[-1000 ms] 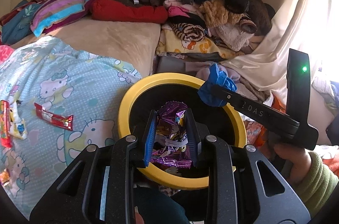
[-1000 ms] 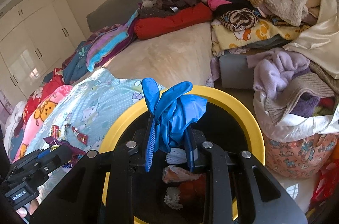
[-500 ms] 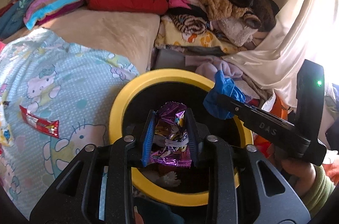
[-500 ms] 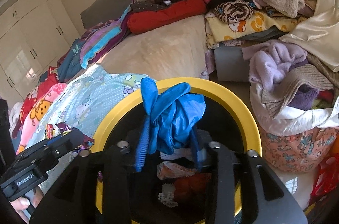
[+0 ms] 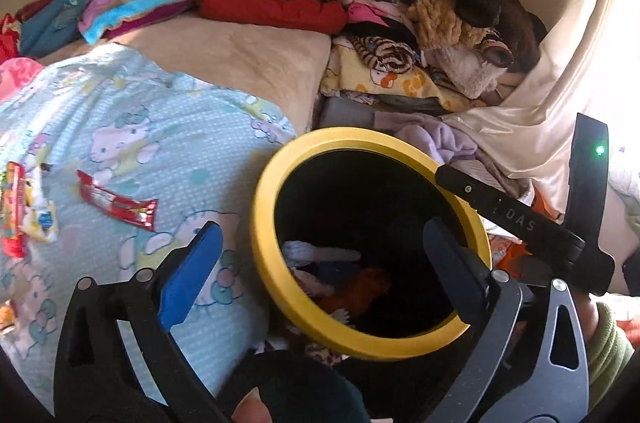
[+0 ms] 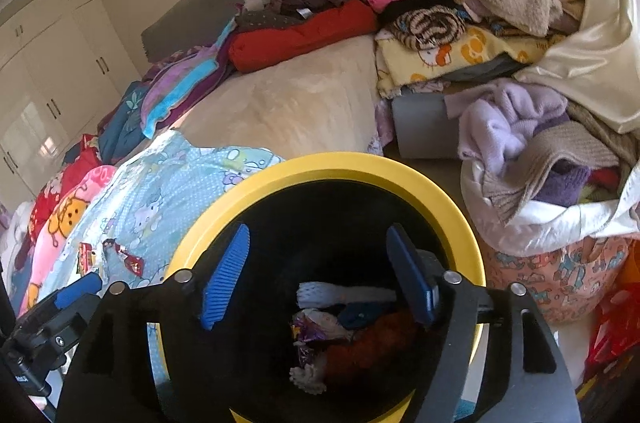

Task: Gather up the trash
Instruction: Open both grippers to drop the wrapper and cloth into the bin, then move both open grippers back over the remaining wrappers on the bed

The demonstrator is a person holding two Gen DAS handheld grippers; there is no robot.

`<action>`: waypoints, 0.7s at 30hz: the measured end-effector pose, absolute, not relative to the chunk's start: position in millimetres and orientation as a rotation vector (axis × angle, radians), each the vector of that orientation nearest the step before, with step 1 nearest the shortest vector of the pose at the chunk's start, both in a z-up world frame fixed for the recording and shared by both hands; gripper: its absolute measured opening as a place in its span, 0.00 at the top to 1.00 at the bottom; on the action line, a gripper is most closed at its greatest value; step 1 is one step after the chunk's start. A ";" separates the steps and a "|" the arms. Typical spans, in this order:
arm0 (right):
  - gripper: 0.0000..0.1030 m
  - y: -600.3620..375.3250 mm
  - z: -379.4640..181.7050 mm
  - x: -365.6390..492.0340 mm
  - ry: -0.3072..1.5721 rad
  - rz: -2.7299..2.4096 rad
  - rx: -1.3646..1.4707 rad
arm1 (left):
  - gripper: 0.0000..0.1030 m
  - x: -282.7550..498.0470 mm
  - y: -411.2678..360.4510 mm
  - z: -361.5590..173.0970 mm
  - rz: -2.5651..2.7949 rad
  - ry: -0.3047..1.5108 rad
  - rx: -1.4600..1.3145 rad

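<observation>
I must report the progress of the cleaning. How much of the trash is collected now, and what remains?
Done: the purple wrapper and the blue glove lie in the yellow-rimmed bin with other trash. In hand: nothing; the left gripper and the right gripper have just been opening and their jaws are empty. Left: the red wrapper and more wrappers on the blue blanket.

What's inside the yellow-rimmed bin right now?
The bin holds a white mesh piece, a purple foil wrapper, something dark blue, a red-orange lump and a white scrap. Anything beneath this pile is covered and in shadow.
</observation>
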State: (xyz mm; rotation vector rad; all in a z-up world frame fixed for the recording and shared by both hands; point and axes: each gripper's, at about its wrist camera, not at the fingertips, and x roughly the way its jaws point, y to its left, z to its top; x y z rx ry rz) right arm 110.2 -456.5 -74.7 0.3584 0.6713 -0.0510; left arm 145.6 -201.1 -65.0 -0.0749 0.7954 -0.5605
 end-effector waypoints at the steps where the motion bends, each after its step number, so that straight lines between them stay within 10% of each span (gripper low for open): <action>1: 0.30 -454.7 -73.6 109.8 0.666 -0.050 0.352 | 0.11 144.4 -198.0 -63.3 -0.555 0.790 -0.079; 21: 0.24 -405.5 -43.0 99.2 0.574 0.054 0.253 | 0.11 134.8 -143.6 -33.1 -0.443 0.684 -0.112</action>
